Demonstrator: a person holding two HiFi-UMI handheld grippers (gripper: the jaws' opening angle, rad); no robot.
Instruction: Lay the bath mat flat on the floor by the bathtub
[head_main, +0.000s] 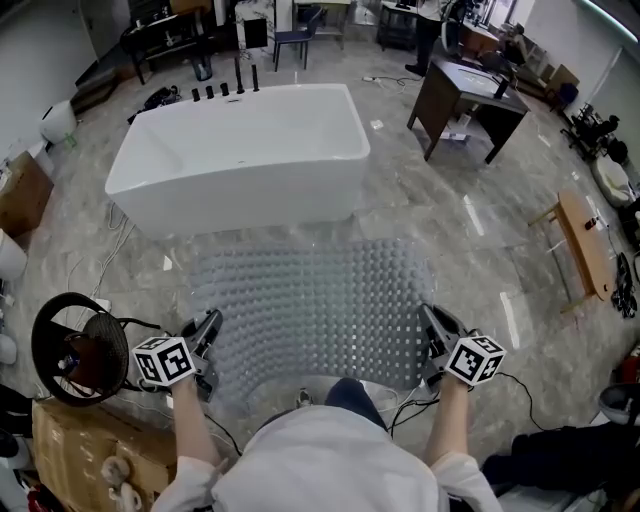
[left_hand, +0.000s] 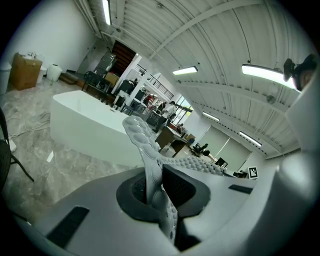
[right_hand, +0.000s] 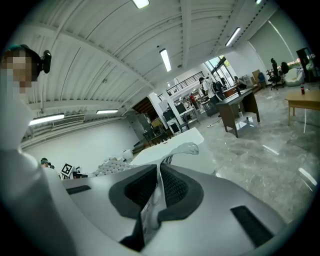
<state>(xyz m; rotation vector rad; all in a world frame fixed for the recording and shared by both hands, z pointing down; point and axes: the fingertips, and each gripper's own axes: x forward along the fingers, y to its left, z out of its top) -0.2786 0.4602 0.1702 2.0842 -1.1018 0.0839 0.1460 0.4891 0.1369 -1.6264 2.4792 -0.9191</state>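
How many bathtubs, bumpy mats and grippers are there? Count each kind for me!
bathtub: 1
bath mat: 1
grippers: 2, the left gripper and the right gripper, both shut on the bath mat
Total: 4

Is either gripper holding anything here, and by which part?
Both hold the translucent, bubble-textured plastic bath mat. The left gripper is shut on its left edge and the right gripper on its right edge, both toward the person's end.
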